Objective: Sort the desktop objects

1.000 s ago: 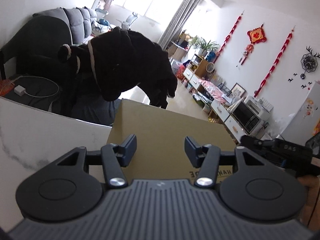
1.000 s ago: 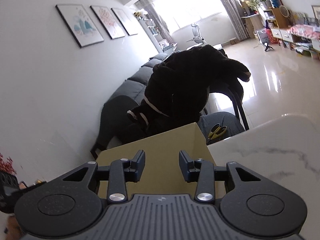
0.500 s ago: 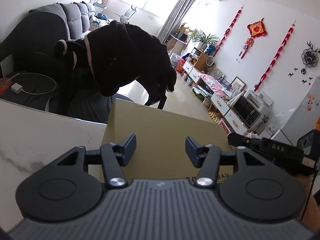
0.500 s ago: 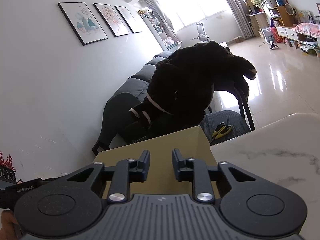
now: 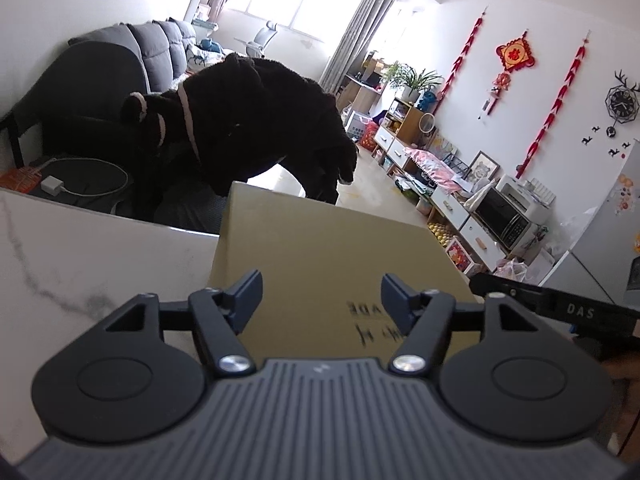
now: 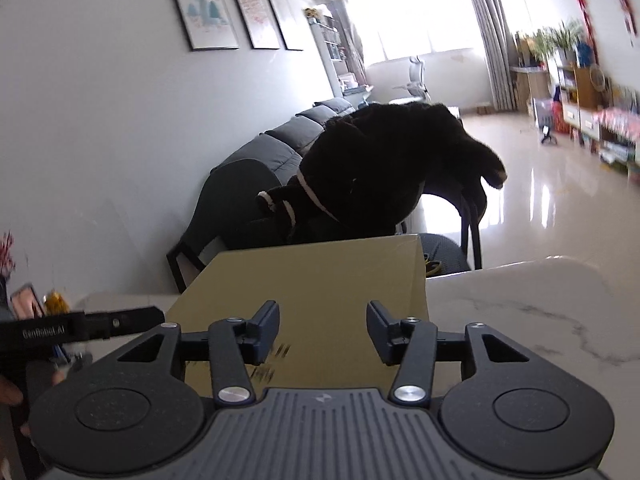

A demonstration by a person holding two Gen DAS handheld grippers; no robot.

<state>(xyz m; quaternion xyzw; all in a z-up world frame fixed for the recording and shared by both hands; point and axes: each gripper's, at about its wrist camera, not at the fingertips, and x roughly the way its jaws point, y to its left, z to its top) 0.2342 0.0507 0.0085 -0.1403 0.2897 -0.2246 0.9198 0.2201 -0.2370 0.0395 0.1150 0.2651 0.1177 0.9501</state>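
A brown cardboard box (image 5: 328,256) with black print stands on the white marble table (image 5: 80,264); it also shows in the right wrist view (image 6: 320,292). My left gripper (image 5: 322,300) is open and empty, just above the box's near top. My right gripper (image 6: 322,332) is open and empty over the same box from the other side. The right gripper's body shows at the right edge of the left wrist view (image 5: 560,304), and the left gripper's body at the left edge of the right wrist view (image 6: 80,328).
A chair with a black fleece jacket (image 5: 260,120) draped over it stands behind the table. Yellow scissors (image 6: 432,266) lie on the chair seat. A grey sofa (image 5: 120,68) is behind. The table edge (image 6: 520,268) runs beside the box.
My right gripper narrowed half a second ago and has opened wide again. Both grippers shifted slightly over the box. The left gripper stayed open.
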